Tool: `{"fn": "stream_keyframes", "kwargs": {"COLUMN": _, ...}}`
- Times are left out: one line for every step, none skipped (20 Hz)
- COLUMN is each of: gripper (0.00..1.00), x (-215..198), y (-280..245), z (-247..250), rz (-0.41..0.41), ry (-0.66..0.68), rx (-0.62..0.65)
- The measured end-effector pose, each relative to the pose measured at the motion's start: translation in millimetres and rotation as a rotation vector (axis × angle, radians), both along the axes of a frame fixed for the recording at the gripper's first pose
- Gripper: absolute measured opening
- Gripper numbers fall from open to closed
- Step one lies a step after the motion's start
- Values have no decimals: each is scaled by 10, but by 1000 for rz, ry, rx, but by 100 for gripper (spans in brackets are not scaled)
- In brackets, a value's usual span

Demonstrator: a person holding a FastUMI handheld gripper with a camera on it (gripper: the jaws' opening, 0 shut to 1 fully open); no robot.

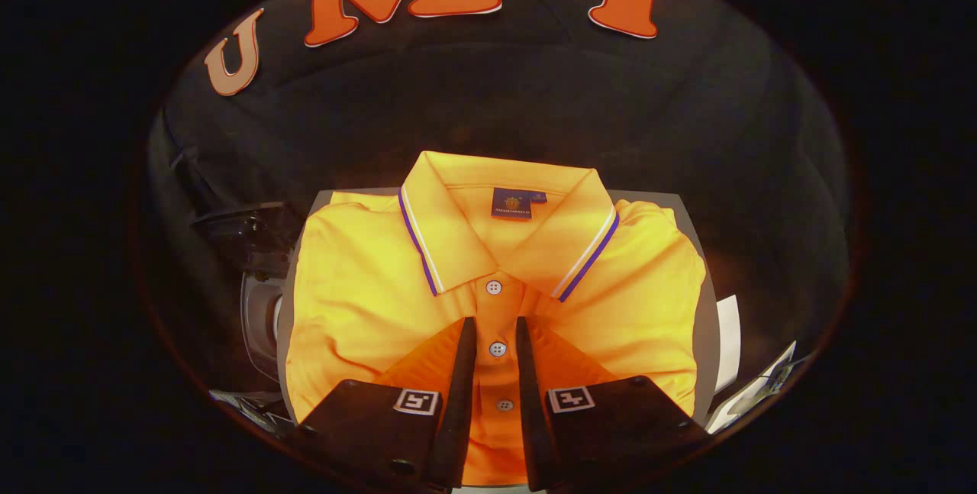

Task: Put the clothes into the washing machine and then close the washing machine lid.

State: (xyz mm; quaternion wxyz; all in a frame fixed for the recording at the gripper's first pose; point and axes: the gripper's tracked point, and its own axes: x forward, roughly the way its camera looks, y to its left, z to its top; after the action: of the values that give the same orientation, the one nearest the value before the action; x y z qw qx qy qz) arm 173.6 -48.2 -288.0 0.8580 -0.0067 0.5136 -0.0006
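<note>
An orange polo shirt with a striped collar lies folded and face up on a grey top. My gripper points down at its chest. The two fingers stand close together with the button placket pinched between them, just below the collar. The fabric beside the fingers looks darker and slightly raised. The collar and shoulders beyond the fingertips lie flat and undisturbed.
The black cloth wall rises behind the shirt. To the left of the grey top sit a dark device and a round grey part. White sheets lie off the top's right edge.
</note>
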Motion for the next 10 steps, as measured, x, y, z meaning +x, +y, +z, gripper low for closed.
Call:
{"fn": "stream_keyframes", "kwargs": {"gripper": 39, "x": 0, "y": 16, "z": -6, "rz": -1, "ry": 9, "rx": -2}}
{"fn": "stream_keyframes", "kwargs": {"gripper": 39, "x": 10, "y": 16, "z": 0, "rz": -2, "ry": 12, "rx": 0}}
{"fn": "stream_keyframes", "kwargs": {"gripper": 39, "x": 7, "y": 10, "z": 0, "rz": 1, "ry": 14, "rx": 1}}
{"fn": "stream_keyframes", "kwargs": {"gripper": 39, "x": 9, "y": 29, "z": 20, "rz": 7, "ry": 13, "rx": 15}}
{"fn": "stream_keyframes", "kwargs": {"gripper": 28, "x": 43, "y": 31, "z": 12, "rz": -9, "ry": 4, "rx": 17}}
{"fn": "stream_keyframes", "kwargs": {"gripper": 17, "x": 45, "y": 26, "z": 11, "rz": -8, "ry": -8, "rx": 16}}
{"fn": "stream_keyframes", "kwargs": {"gripper": 17, "x": 25, "y": 13, "z": 20, "rz": 2, "ry": -17, "rx": 15}}
{"fn": "stream_keyframes", "kwargs": {"gripper": 17, "x": 16, "y": 17, "z": 31, "rz": -1, "ry": -18, "rx": 19}}
{"fn": "stream_keyframes", "kwargs": {"gripper": 17, "x": 13, "y": 27, "z": 20, "rz": -1, "ry": -25, "rx": 23}}
{"fn": "stream_keyframes", "kwargs": {"gripper": 14, "x": 38, "y": 23, "z": 10, "rz": -9, "ry": -44, "rx": 27}}
